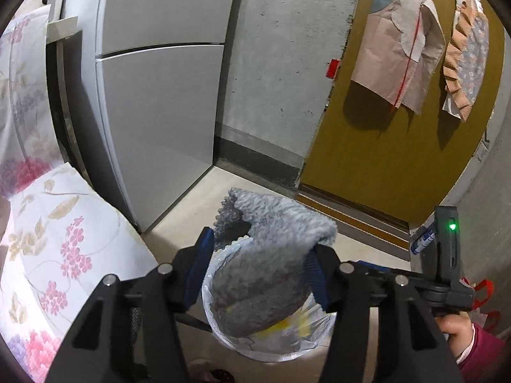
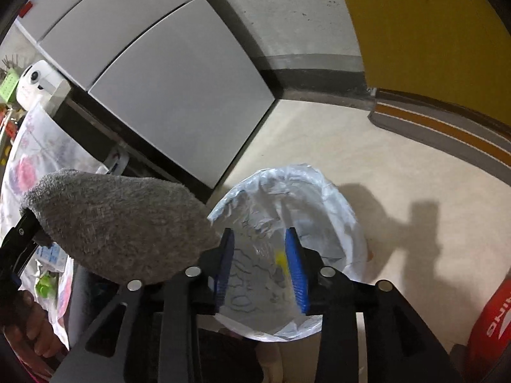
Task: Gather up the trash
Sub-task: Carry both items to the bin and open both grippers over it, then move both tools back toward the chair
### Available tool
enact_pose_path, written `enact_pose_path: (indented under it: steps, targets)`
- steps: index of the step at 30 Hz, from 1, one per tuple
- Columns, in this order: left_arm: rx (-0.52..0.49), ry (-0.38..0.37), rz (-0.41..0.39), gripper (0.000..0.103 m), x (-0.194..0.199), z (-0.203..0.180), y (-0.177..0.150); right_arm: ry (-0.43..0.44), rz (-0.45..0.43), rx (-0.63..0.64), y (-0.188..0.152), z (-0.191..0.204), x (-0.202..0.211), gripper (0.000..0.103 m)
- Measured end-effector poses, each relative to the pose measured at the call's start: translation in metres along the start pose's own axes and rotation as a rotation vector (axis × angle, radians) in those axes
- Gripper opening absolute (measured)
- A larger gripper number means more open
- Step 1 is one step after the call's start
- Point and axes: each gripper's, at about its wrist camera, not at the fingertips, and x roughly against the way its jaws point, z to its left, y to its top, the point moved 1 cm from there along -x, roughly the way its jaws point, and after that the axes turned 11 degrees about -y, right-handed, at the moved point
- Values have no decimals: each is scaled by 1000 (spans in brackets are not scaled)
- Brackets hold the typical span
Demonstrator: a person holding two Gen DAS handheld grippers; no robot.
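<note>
My left gripper (image 1: 260,255) is shut on a fluffy grey cloth (image 1: 271,255), which hangs over a trash bin lined with a clear plastic bag (image 1: 281,348). Yellow trash (image 1: 300,324) lies in the bin. In the right wrist view the grey cloth (image 2: 121,223) hangs at the left, beside the bin's bag (image 2: 335,210). My right gripper (image 2: 260,255) is open and empty, held above the bin's mouth; yellow trash (image 2: 281,258) shows between its fingers. The right gripper's body (image 1: 447,255) shows at the right edge of the left wrist view.
A grey refrigerator (image 1: 159,111) stands to the left of the bin, against a concrete wall (image 1: 281,63). A floral cloth (image 1: 64,255) covers furniture at the left. A yellow door (image 1: 399,159) with hanging garments (image 1: 399,48) is at the right. A red bag (image 2: 491,319) stands at the right.
</note>
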Motion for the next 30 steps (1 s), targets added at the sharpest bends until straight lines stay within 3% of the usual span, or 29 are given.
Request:
enact_pose_path:
  steps: [4,10,16,22,29,30]
  targets:
    - [9,-15,-10,68,4,3,2,-18,-89,36,13,9,26,36]
    - [-37,-60,6,68,1,-11,0,-31,-225,82,29,24,77,37]
    - [-28,-12,-52,69,20,-2,7,-33,-307,133,36,42,106,37]
    - [8,100,-116,69,66,22,4,16,-328,214,36,83,118,37]
    - [103,353,-189,69,157,66,-23,151,-345,437,20,179,135,39]
    - [134,405,-194,70,173,75,-31,167,-337,474,16,197,135,43]
